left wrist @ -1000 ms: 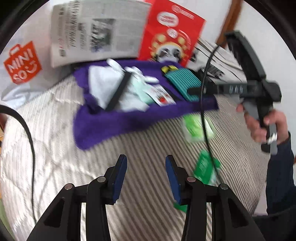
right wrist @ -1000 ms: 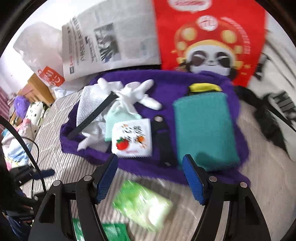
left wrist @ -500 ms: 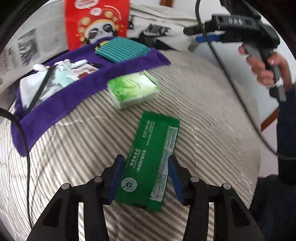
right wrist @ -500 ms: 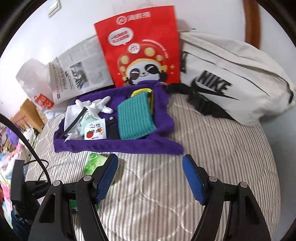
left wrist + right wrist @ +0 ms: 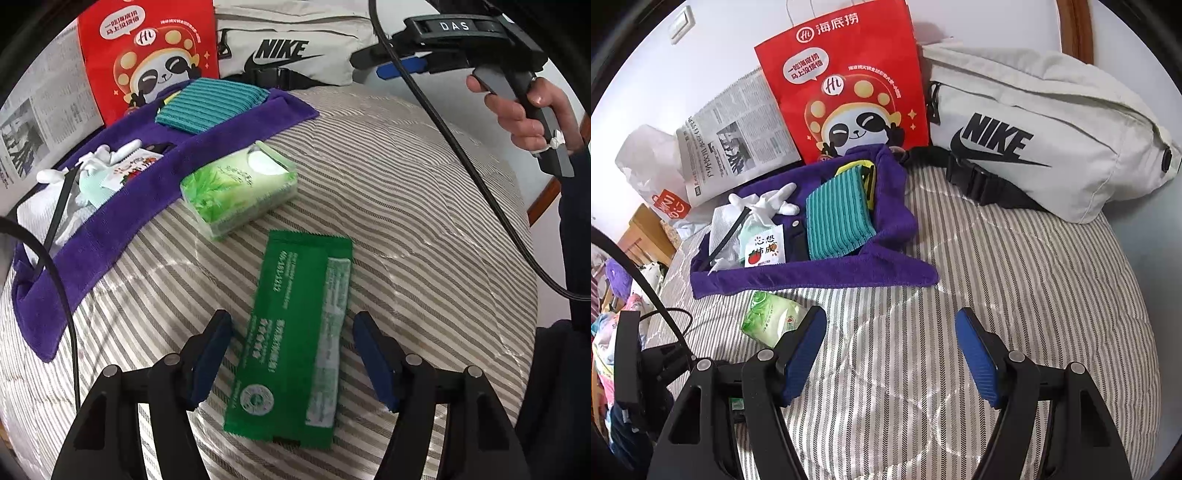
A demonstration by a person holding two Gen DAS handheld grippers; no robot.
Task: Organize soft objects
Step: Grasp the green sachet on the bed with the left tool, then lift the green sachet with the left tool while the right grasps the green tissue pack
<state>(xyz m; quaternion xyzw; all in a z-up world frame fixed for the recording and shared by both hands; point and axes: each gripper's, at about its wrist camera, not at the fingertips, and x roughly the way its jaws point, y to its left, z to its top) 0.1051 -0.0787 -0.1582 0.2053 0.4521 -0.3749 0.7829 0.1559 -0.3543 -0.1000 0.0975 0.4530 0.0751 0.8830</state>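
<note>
- We are holding our left gripper (image 5: pixel 291 363) low over the striped bed (image 5: pixel 406 192), and its fingers (image 5: pixel 212 356) have just been opening.
- The fingers are standing wide now, 1 on each side of the flat dark green packet (image 5: pixel 295 332), and they are not pressing on it.
- The green packet is lying flat on the bed, apart from the purple cloth (image 5: pixel 110 221).
- A light green tissue pack (image 5: pixel 240 188) is sitting just past the packet, right beside the edge of the purple cloth.
- On the purple cloth a teal striped cloth (image 5: pixel 838 218), a small white pack with a tomato picture (image 5: pixel 764 249) and white gloves (image 5: pixel 764 201) are lying together.
- We are holding our right gripper (image 5: pixel 890 354) above bare bed, with its fingers (image 5: pixel 977 356) wide and nothing between them.
- A red panda bag (image 5: pixel 849 85), a newspaper (image 5: pixel 738 129) and a pale Nike bag (image 5: pixel 1052 125) are leaning at the back.
</note>
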